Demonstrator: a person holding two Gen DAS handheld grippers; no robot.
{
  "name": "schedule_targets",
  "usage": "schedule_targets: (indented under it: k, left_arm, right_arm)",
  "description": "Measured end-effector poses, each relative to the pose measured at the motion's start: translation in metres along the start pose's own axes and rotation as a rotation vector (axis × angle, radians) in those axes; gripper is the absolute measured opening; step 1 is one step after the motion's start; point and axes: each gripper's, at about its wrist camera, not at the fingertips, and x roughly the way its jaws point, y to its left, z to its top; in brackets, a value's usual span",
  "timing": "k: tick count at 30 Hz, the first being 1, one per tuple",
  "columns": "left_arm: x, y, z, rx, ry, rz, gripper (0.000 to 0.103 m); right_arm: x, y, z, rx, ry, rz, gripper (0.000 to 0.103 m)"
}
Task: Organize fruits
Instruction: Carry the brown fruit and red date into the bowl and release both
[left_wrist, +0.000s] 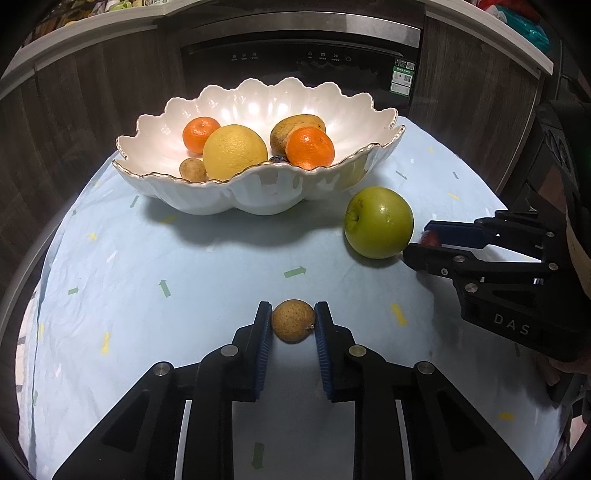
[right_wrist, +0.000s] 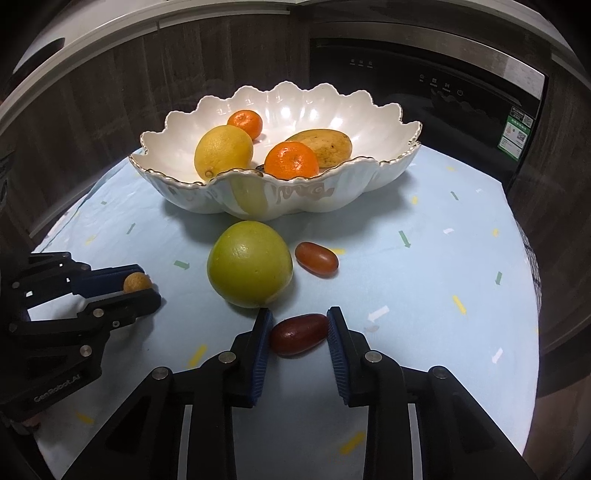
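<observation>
Here, left tool (left_wrist: 293, 321) pinching longan (left_wrist: 293, 320), bare cloth (left_wrist: 147, 280) around

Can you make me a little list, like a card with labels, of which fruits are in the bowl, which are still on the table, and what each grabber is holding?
bowl: white scalloped bowl on the blue cloth
in bowl: yellow citrus, two tangerines, mango, small brown fruit
loose on cloth: green apple, red oval fruit
left gripper: fingers shut on a round brown fruit
right gripper: fingers shut on a dark red oval fruit
</observation>
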Motion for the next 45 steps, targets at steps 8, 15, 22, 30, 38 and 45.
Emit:
schedule_targets:
  k: [8, 15, 22, 30, 38, 45]
  left_arm:
    - [-0.011, 0.001, 0.004, 0.005, -0.024, 0.006, 0.023]
    - [-0.027, 0.003, 0.009, 0.002, -0.046, 0.011, 0.024]
    - [-0.043, 0.004, 0.016, -0.003, -0.073, 0.013, 0.023]
    - [-0.058, 0.013, 0.025, -0.02, -0.103, 0.016, 0.023]
    - [-0.067, 0.025, 0.04, -0.038, -0.129, 0.023, 0.023]
    - [-0.069, 0.039, 0.058, -0.046, -0.154, 0.03, 0.023]
  right_arm:
    - [-0.015, 0.004, 0.0, 0.023, -0.017, -0.007, 0.031]
    - [-0.034, 0.008, 0.004, 0.064, -0.049, -0.016, 0.031]
    - [-0.052, 0.016, 0.011, 0.083, -0.078, -0.02, 0.031]
    - [-0.07, 0.024, 0.022, 0.088, -0.109, -0.029, 0.031]
    - [-0.078, 0.03, 0.041, 0.077, -0.14, -0.035, 0.031]
    - [-0.077, 0.032, 0.062, 0.073, -0.162, -0.039, 0.031]
